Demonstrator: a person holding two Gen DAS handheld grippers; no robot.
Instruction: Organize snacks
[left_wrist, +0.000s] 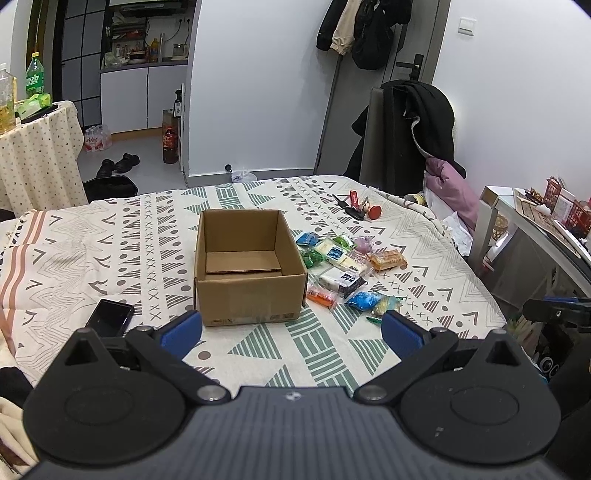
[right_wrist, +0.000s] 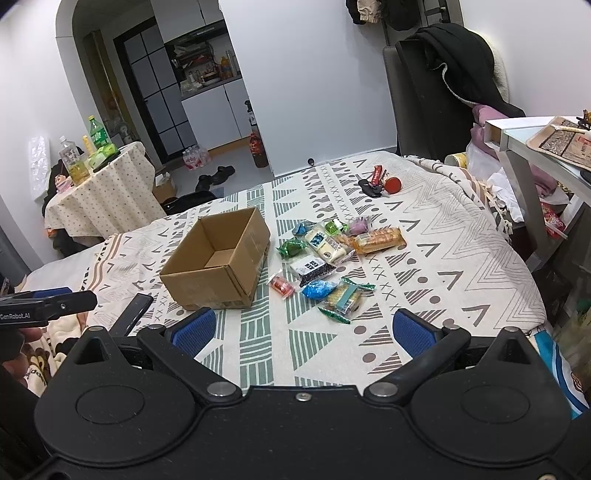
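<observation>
An empty, open cardboard box (left_wrist: 247, 266) (right_wrist: 218, 258) stands on the patterned bedspread (left_wrist: 110, 258) (right_wrist: 443, 258). Just right of it lies a pile of several wrapped snacks (left_wrist: 343, 269) (right_wrist: 328, 258): blue, green, orange, white and purple packets. My left gripper (left_wrist: 291, 332) hovers open in front of the box, nothing between its blue pads. My right gripper (right_wrist: 303, 328) is open too, held back from the snack pile, nearest a green-and-yellow packet (right_wrist: 345, 297). Each gripper's tip shows at the edge of the other's view.
A black phone (left_wrist: 110, 317) (right_wrist: 131, 314) lies left of the box near the front edge. Keys and a red round toy (left_wrist: 360, 208) (right_wrist: 380, 184) sit at the far side. A chair with a black coat (left_wrist: 413, 129) stands behind; a white desk (right_wrist: 535, 147) at right.
</observation>
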